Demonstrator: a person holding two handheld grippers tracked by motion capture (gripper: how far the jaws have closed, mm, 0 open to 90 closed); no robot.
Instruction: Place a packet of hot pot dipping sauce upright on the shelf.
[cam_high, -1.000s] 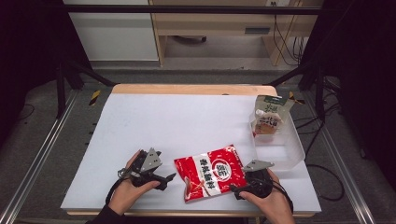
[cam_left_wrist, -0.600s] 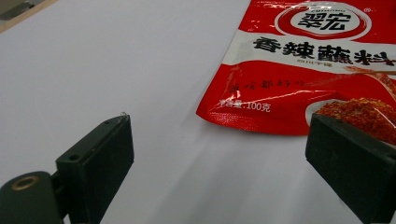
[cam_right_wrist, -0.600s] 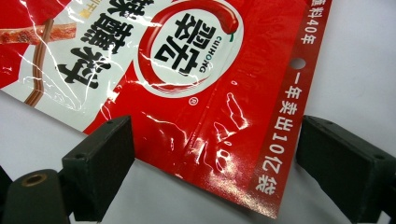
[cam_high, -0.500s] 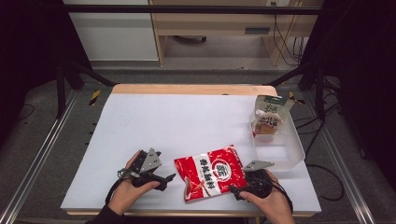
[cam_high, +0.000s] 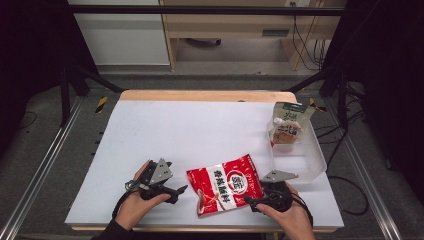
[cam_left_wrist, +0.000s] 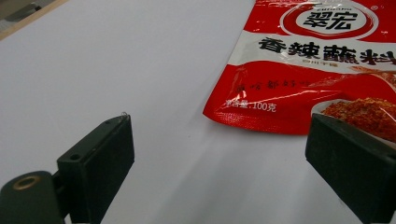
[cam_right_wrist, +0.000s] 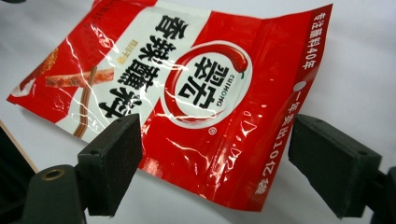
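Observation:
A red and white seasoning pouch (cam_high: 227, 184) lies flat on the white table (cam_high: 200, 130), near its front edge. My left gripper (cam_high: 177, 194) rests to the pouch's left with its jaws pointing at it. It is open, and in the left gripper view (cam_left_wrist: 219, 135) the pouch (cam_left_wrist: 317, 70) lies just ahead, its corner near the right jaw. My right gripper (cam_high: 252, 202) sits at the pouch's right edge. Its jaws have just been closing a little but still stand wide in the right gripper view (cam_right_wrist: 215, 140), with the pouch's (cam_right_wrist: 196, 93) near edge between them and the pads off it.
A clear plastic bin (cam_high: 315, 160) stands at the table's right edge, with a green and white pouch (cam_high: 287, 127) upright in its far end. The table's front edge runs just below both hands. Dark stands and cables flank the table.

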